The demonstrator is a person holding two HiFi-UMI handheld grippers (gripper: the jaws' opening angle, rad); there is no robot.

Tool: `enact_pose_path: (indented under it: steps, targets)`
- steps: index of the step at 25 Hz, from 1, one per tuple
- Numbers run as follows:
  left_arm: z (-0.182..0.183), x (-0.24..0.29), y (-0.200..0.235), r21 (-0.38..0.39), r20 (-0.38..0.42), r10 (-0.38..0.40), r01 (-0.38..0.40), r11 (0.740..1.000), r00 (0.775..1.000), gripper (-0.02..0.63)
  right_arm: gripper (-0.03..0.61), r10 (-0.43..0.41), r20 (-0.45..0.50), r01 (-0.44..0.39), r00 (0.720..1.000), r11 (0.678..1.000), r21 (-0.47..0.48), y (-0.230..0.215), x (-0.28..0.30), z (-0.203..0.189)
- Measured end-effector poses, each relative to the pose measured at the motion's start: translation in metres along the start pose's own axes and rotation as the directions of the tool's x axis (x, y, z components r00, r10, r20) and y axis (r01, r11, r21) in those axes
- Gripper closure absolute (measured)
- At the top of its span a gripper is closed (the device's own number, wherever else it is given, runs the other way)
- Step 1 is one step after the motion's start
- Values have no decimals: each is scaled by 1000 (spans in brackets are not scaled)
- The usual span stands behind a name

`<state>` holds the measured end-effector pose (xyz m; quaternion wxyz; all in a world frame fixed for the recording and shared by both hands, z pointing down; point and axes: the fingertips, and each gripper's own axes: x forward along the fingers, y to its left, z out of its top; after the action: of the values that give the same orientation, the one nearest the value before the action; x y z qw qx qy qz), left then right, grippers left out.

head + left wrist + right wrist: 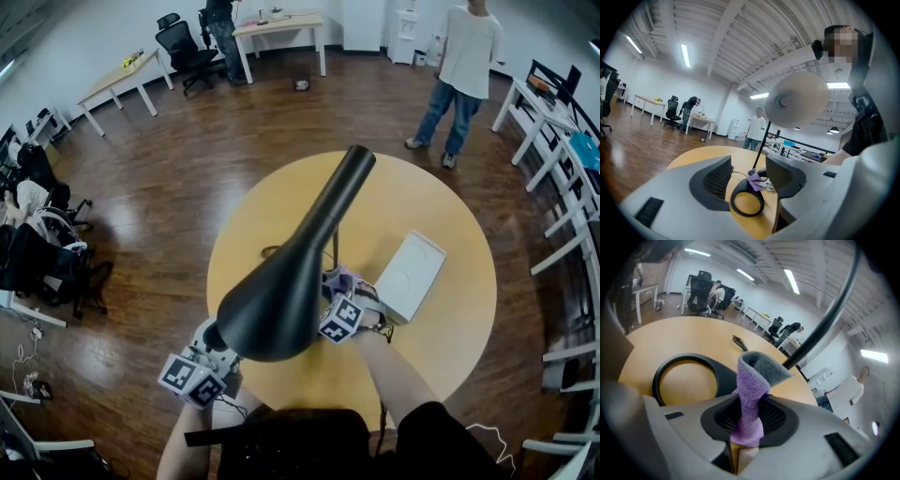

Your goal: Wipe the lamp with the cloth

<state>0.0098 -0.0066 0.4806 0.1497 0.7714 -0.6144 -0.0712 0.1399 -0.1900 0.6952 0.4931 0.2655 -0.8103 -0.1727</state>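
Observation:
A black lamp stands on the round yellow table (450,328). Its big shade (277,305) hangs close under the head camera, and its thin stem (335,246) runs down to a ring-shaped base (684,378). My right gripper (750,417) is shut on a folded purple cloth (752,394), which it holds close to the foot of the stem (820,317). In the head view the cloth (337,279) shows just right of the shade. My left gripper (749,171) stands open and level with nothing between its jaws, looking at the base ring (746,202); the shade hides all but its marker cube (192,378).
A white flat box (410,277) lies on the table right of the lamp. A dark cable (270,251) trails left of the stem. A person (464,70) stands beyond the table, and desks and office chairs line the room's edges.

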Motion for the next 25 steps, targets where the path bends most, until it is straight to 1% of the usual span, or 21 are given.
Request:
enact_pose_path:
  steps: [2, 3, 6, 9, 12, 15, 19, 22, 25]
  targets:
    - [-3, -2, -1, -2, 0, 3, -3, 1000, 1000, 385, 477, 4, -33, -7, 999, 995, -104, 13, 3, -6]
    - [-4, -4, -1, -2, -1, 4, -4, 1000, 1000, 384, 481, 4, -43, -10, 999, 991, -135, 18, 5, -8]
    - [-7, -6, 0, -4, 0, 4, -4, 1000, 1000, 384, 485, 36, -81, -49, 996, 986, -161, 26, 6, -10]
    - [-10, -4, 0, -10, -5, 1, -1, 1000, 1000, 385, 488, 119, -128, -133, 985, 985, -110, 30, 1, -12]
    - [-14, -1, -1, -10, -14, -8, 8, 1000, 1000, 385, 488, 189, -130, -196, 973, 980, -43, 39, -6, -18]
    - [-15, 4, -5, -12, -15, -22, 22, 1000, 1000, 385, 489, 222, -100, -221, 970, 975, 19, 44, -11, -22]
    - [-17, 9, -8, -7, -10, -47, 47, 999, 999, 385, 489, 254, -91, -249, 963, 966, 66, 55, -17, -27]
    - [-19, 9, -11, -8, -10, -63, 63, 998, 998, 384, 489, 298, -79, -289, 951, 951, 110, 70, -26, -29]
    - [-19, 8, -12, -11, -13, -75, 75, 997, 997, 385, 488, 352, -58, -341, 934, 928, 150, 83, -33, -31]
